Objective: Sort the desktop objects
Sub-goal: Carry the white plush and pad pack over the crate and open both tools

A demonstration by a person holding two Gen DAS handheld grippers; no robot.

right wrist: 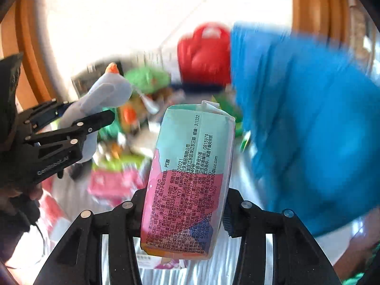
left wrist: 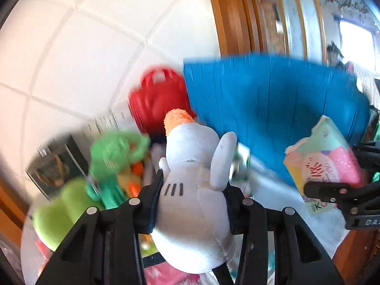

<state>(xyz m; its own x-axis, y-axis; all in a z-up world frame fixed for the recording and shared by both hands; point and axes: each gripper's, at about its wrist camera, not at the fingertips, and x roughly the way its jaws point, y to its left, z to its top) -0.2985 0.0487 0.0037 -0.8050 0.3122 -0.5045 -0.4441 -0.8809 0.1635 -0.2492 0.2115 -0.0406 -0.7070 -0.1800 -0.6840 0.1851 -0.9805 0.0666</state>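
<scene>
My left gripper (left wrist: 192,204) is shut on a white plush bird (left wrist: 194,190) with an orange beak, held up in the air. It also shows in the right wrist view (right wrist: 104,99) at the left. My right gripper (right wrist: 184,211) is shut on a pink and mint soft pack (right wrist: 187,173) printed with text, held upright. In the left wrist view the pack (left wrist: 325,159) is at the right, level with the bird. A blue basket (right wrist: 304,123) and a red basket (right wrist: 204,54) stand beyond both grippers.
A heap of toys and packets lies below: a green plush (left wrist: 118,152), a lime green object (left wrist: 59,211), pink packets (right wrist: 114,182). The blue basket (left wrist: 273,109) fills the right side. A wooden frame (left wrist: 228,14) and a tiled wall are behind.
</scene>
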